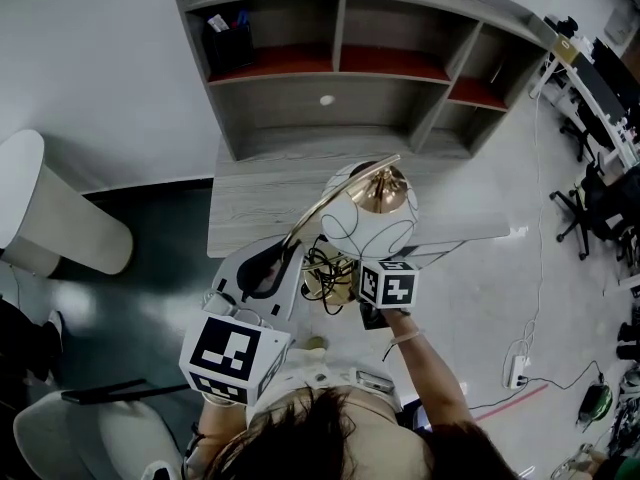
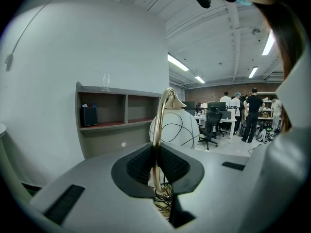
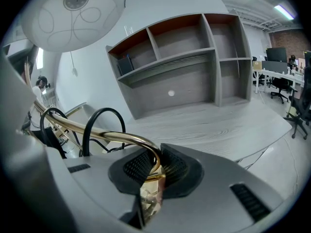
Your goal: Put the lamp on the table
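Observation:
The lamp has a white globe shade (image 1: pixel 368 211) with dark curved lines, a brass cap and a curved brass arm (image 1: pixel 330 201). It hangs in the air over the front edge of the grey wooden table (image 1: pixel 270 193). My left gripper (image 1: pixel 272 268) is shut on the brass arm (image 2: pixel 156 144); the globe (image 2: pixel 174 128) shows just beyond its jaws. My right gripper (image 1: pixel 366 306) is shut on the brass stem (image 3: pixel 121 137) near the lamp's base, with the shade (image 3: pixel 75 13) overhead. A black cord (image 1: pixel 322 273) is bundled between the two grippers.
A grey shelf unit (image 1: pixel 360 63) with red-lined cubbies stands at the back of the table; a black box (image 1: pixel 228 30) sits in its left cubby. A white cylindrical object (image 1: pixel 45 213) stands on the left. Office chairs (image 1: pixel 590 208) and cables lie to the right.

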